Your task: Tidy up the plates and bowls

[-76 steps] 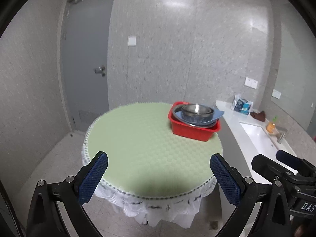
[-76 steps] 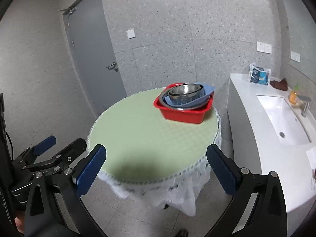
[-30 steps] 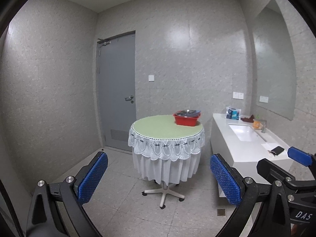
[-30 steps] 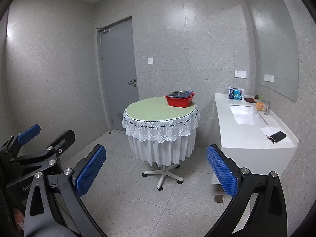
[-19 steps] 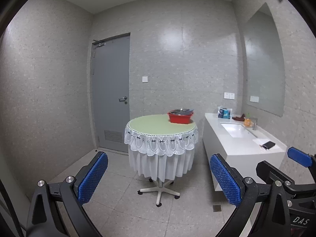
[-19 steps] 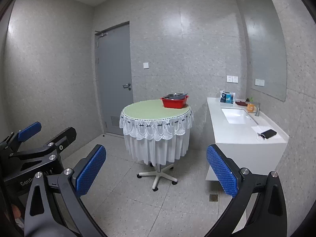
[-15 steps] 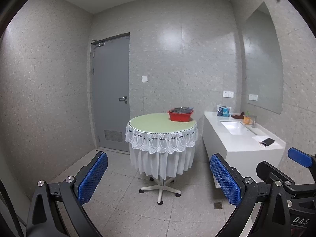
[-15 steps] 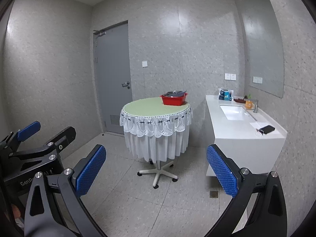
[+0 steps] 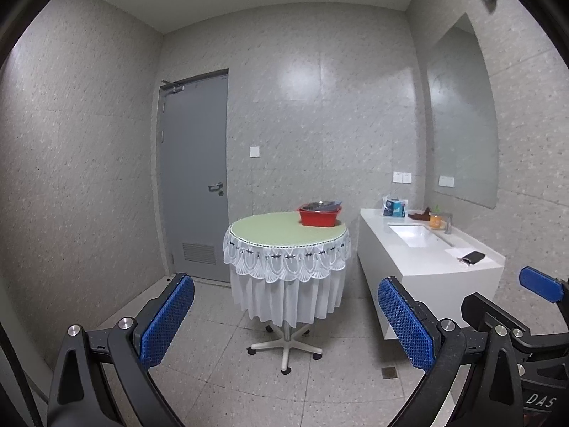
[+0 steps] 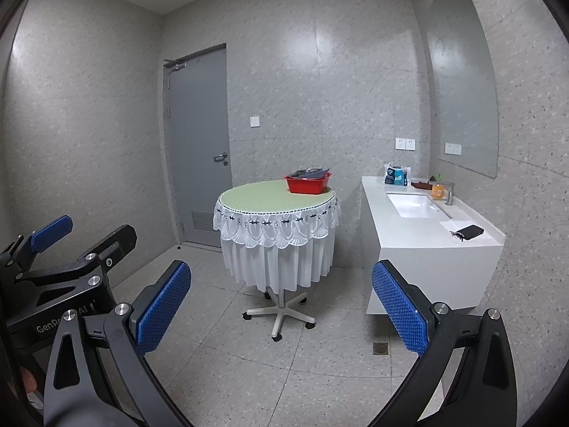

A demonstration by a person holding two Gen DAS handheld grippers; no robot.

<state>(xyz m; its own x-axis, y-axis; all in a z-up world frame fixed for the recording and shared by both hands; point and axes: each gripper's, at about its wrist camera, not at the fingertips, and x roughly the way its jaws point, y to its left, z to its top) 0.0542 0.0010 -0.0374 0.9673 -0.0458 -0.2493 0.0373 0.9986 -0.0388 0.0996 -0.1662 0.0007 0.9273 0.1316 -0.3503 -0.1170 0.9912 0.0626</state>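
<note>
Red plastic tub (image 9: 319, 216) holds our plates and bowls (image 9: 320, 206) nested on the desk (image 9: 284, 229); each hand-held gripper, left (image 9: 284, 323) and right (image 10: 281, 307), gapes empty, well apart from them.

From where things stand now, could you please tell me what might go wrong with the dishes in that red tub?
1. The red tub sits near the round table's far edge, so a push could slide it off.
2. The table stands on a wheeled base and may roll when touched.
3. The dishes lie stacked unevenly, so an open claw might tip them.
</note>
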